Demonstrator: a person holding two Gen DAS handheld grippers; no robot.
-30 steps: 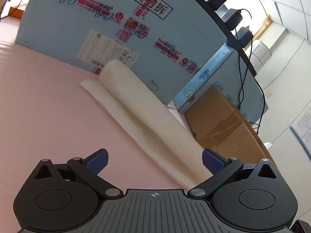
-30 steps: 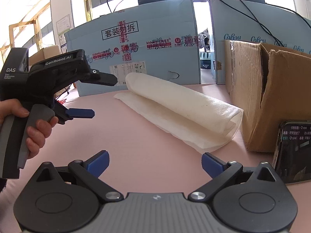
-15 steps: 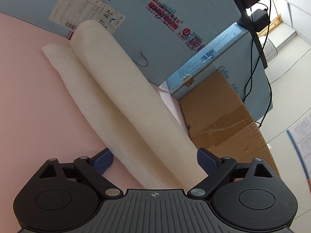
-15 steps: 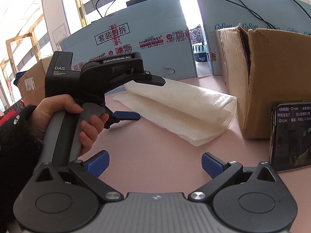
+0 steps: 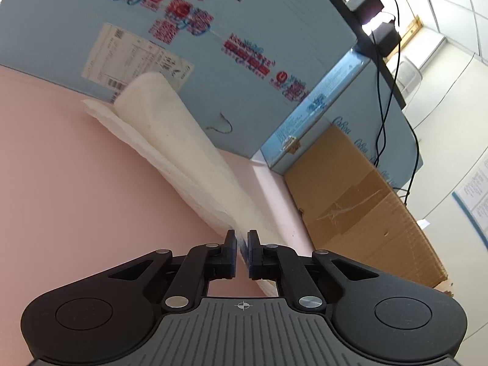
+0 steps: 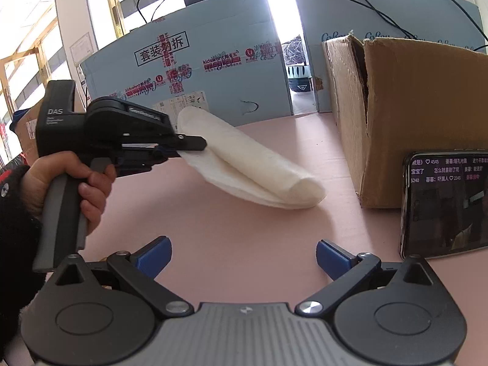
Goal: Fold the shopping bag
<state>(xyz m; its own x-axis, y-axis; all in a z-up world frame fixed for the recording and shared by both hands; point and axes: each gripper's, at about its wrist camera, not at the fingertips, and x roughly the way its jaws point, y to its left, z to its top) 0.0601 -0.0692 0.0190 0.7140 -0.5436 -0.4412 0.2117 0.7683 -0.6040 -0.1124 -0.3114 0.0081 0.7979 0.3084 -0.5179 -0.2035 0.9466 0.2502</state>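
Material of the white, soft non-woven fabric shopping bag (image 6: pixel 244 164): thin, limp and light, judged from the way its upper layer curls over in a loose roll instead of lying flat. It lies on the pink tabletop (image 6: pixel 244 238), in front of the pale blue printed carton (image 6: pixel 195 76) and left of the brown corrugated cardboard box (image 6: pixel 411 116). Expect no stiffness: a lifted edge will likely sag, and layers may slide on each other. The surface looks slightly fuzzy, so slipping from rubber pads seems unlikely. Breakage is not a concern; creasing off-line is. Best hold: a corner or the edge of all layers together, pinched flat, so that the fold line stays straight.

Jaw states:
- Left gripper (image 5: pixel 242 251): blue pads drawn nearly together on the near end of the bag; a thin strip of fabric shows between them.
- Right gripper (image 6: pixel 244 256): jaws wide apart, nothing between them, above bare tabletop and apart from the bag.

View differences:
- Left wrist view: shows the pinch itself and the bag running away lengthwise toward the carton. It does not show the right gripper.
- Right wrist view: shows the bag side-on, its rolled layer and rounded far end, the person's hand (image 6: pixel 79 180) on the left gripper's handle, and a black smartphone (image 6: pixel 445 204) with a lit screen leaning by the box.
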